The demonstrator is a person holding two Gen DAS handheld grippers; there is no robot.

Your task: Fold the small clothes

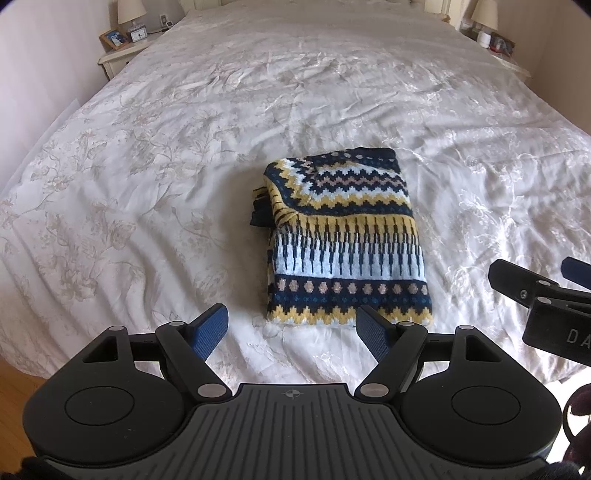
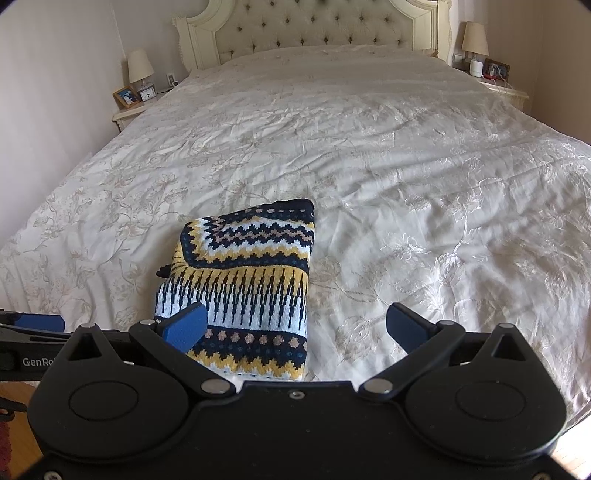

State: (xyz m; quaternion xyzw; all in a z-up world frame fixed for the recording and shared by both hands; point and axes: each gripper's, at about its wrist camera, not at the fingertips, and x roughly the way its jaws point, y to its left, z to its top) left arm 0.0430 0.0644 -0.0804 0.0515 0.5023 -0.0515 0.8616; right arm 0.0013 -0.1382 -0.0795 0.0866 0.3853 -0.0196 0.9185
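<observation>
A knitted sweater [image 1: 347, 240] with navy, yellow, white and pink bands lies folded into a compact rectangle on the bed near its foot; it also shows in the right wrist view [image 2: 243, 288]. My left gripper [image 1: 293, 334] is open and empty, held just short of the sweater's near edge. My right gripper [image 2: 295, 326] is open and empty, above the sweater's near right corner. The right gripper's body shows at the right edge of the left wrist view [image 1: 546, 302]. A dark sleeve end sticks out at the sweater's left side [image 1: 260, 214].
The wide bed has a cream floral cover [image 2: 406, 166] and a tufted headboard [image 2: 314, 26]. Nightstands with lamps stand at the back left [image 2: 136, 92] and back right [image 2: 487, 74]. Wood floor shows at the bed's foot [image 1: 14, 387].
</observation>
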